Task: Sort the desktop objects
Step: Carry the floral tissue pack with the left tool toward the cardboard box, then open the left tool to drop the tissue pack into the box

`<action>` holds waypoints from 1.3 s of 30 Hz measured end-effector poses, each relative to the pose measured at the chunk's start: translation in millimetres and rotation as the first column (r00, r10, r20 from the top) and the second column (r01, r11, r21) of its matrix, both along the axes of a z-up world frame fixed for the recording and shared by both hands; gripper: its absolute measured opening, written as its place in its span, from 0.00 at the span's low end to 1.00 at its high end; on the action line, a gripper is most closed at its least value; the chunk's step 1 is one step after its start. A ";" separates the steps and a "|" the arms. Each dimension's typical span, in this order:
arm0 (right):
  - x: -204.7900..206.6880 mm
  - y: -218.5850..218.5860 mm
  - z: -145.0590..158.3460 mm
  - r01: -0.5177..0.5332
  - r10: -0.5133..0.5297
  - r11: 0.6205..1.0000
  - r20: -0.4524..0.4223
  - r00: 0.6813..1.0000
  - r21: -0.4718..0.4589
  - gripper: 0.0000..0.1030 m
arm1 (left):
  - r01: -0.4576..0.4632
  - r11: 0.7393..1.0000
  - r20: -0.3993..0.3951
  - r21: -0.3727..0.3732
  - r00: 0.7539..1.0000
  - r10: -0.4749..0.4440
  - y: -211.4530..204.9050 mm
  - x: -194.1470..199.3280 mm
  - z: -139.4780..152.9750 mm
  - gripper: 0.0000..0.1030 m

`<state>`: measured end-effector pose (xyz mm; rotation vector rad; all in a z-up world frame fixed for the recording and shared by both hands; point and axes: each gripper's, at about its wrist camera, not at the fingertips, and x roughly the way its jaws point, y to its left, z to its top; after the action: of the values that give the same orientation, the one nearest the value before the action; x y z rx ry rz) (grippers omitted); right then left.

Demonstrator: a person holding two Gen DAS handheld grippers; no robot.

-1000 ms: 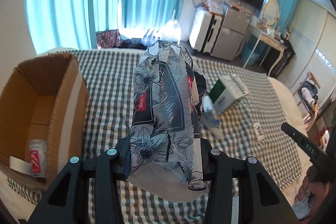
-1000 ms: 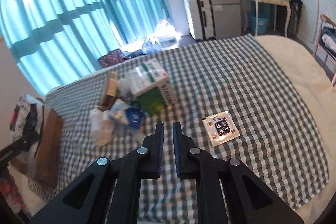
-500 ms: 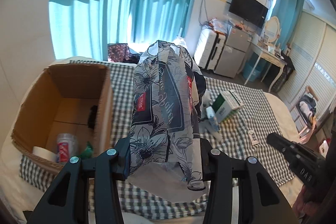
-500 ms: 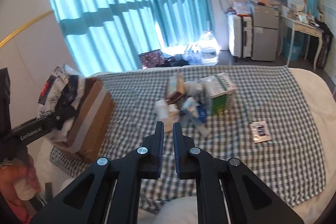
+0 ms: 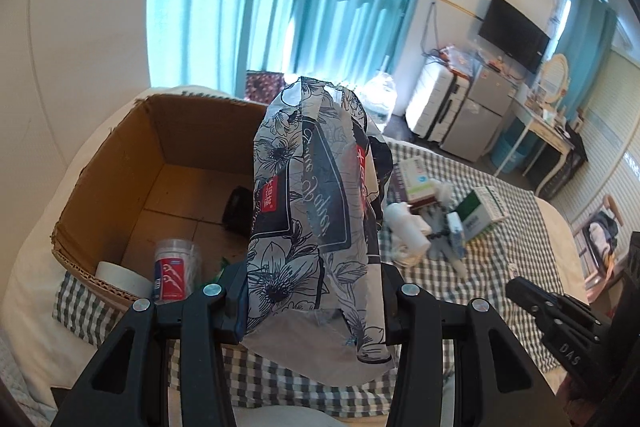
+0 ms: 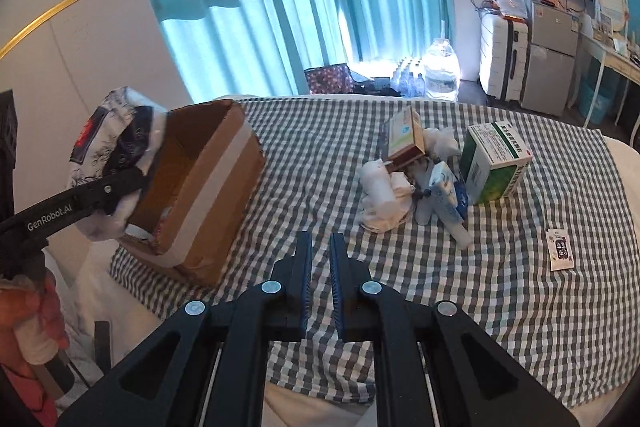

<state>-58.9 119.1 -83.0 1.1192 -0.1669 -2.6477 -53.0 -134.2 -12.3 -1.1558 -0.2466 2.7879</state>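
Observation:
My left gripper (image 5: 314, 301) is shut on a floral black-and-white tissue pack (image 5: 316, 195) and holds it upright above the near edge of an open cardboard box (image 5: 132, 163). The right wrist view shows the pack (image 6: 108, 143) at the box's (image 6: 208, 187) left rim. Inside the box lie a clear jar with a red label (image 5: 174, 273), a white roll (image 5: 116, 273) and a dark object (image 5: 238, 211). My right gripper (image 6: 320, 259) is shut and empty, held above the checked cloth (image 6: 440, 287) near its front edge.
A pile sits mid-cloth: a green-and-white carton (image 6: 496, 163), a small tan box (image 6: 402, 139), white wrapped rolls (image 6: 378, 195) and a blue-white packet (image 6: 444, 191). A small sachet (image 6: 560, 249) lies apart at the right. Curtains, suitcases and a desk stand behind.
My left gripper has carried the tissue pack left, from over the cloth to over the box. My right gripper has drawn back from the pile and stayed shut.

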 end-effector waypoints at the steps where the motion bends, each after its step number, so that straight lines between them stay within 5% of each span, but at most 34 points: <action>1: -2.1 -0.8 -0.5 0.000 0.000 1.000 0.002 1.000 -0.003 0.09 | -0.010 1.000 0.006 0.001 1.000 0.010 -4.4 -3.3 -3.0 0.44; 11: -40.6 -70.2 -3.2 -0.138 0.138 0.990 0.012 0.990 -0.031 0.09 | -0.122 0.991 0.050 -0.052 0.991 0.124 -53.7 -26.1 -19.4 0.48; 16: -50.9 -105.3 -4.5 -0.199 0.199 0.979 -0.004 0.980 -0.042 0.09 | -0.187 0.980 0.089 -0.062 0.977 0.192 -77.7 -34.8 -31.9 0.86; 18: -53.3 -113.5 -4.8 -0.208 0.208 0.977 -0.004 0.978 -0.046 0.18 | -0.217 0.974 0.117 -0.065 0.968 0.224 -83.8 -36.9 -39.0 0.96; 20: -54.8 -117.4 -4.7 -0.190 0.190 0.981 -0.007 0.982 -0.037 0.71 | -0.252 0.963 0.130 -0.096 0.956 0.263 -87.3 -36.8 -44.0 0.98; 21: -53.6 -116.9 -4.4 -0.171 0.171 0.985 -0.017 0.985 -0.031 0.78 | -0.259 0.960 0.135 -0.108 0.953 0.272 -87.8 -36.1 -46.3 0.98; 27: -49.1 -103.8 -3.6 -0.110 0.109 0.994 -0.018 0.994 -0.029 0.79 | -0.257 0.960 0.155 -0.108 0.950 0.272 -79.8 -26.0 -50.3 0.98; 39: -20.8 -52.6 14.7 -0.001 -0.001 0.998 -0.029 1.000 -0.061 0.79 | -0.128 0.978 0.066 -0.163 0.988 0.140 -11.5 3.7 -11.3 1.00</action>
<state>-79.7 66.5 -68.3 1.0614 -0.2402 -2.6389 -49.3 -145.6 -23.6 -1.3317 -0.1145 2.9288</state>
